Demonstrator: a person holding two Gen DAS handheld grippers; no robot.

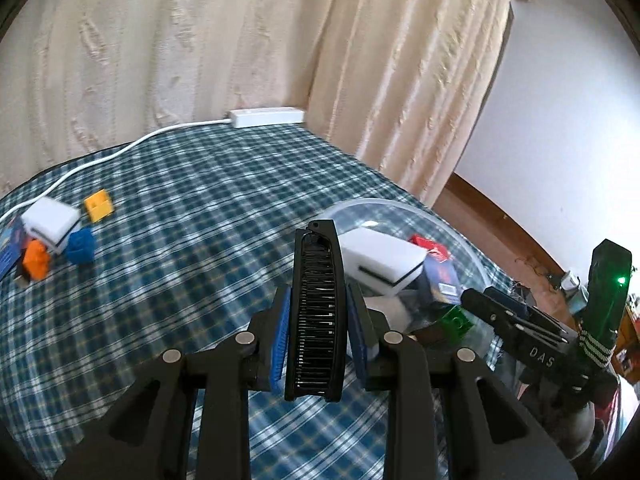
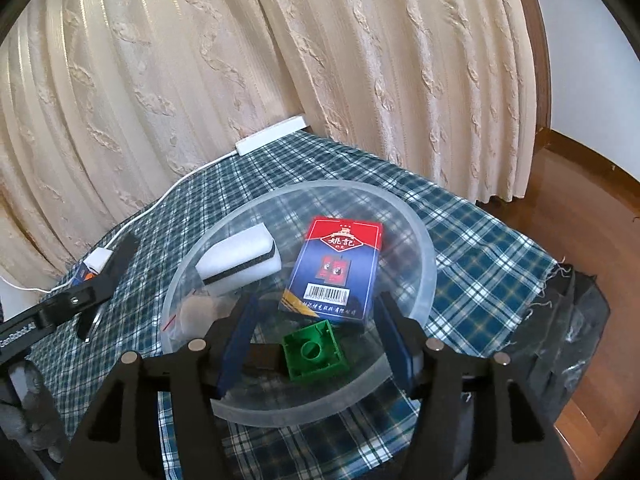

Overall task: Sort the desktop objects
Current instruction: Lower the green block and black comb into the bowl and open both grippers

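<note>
My left gripper (image 1: 319, 296) is shut on a black folding comb (image 1: 316, 312), which stands upright between the blue pads above the checked cloth. To its right is a clear bowl (image 1: 400, 204) holding a white sponge (image 1: 384, 260), a card box (image 1: 440, 276) and a green brick (image 1: 458, 320). In the right wrist view my right gripper (image 2: 316, 334) hangs open over the bowl (image 2: 424, 248). The green brick (image 2: 316, 350) lies between its fingers without touching them. The card box (image 2: 338, 268) and sponge (image 2: 240, 260) lie beyond it.
At the far left of the cloth lie a second white sponge (image 1: 50, 220), a yellow brick (image 1: 99, 205), a blue brick (image 1: 81, 245) and an orange brick (image 1: 36, 258). A white power strip (image 1: 266, 116) with its cable runs along the curtain. The table's edge and wooden floor lie to the right.
</note>
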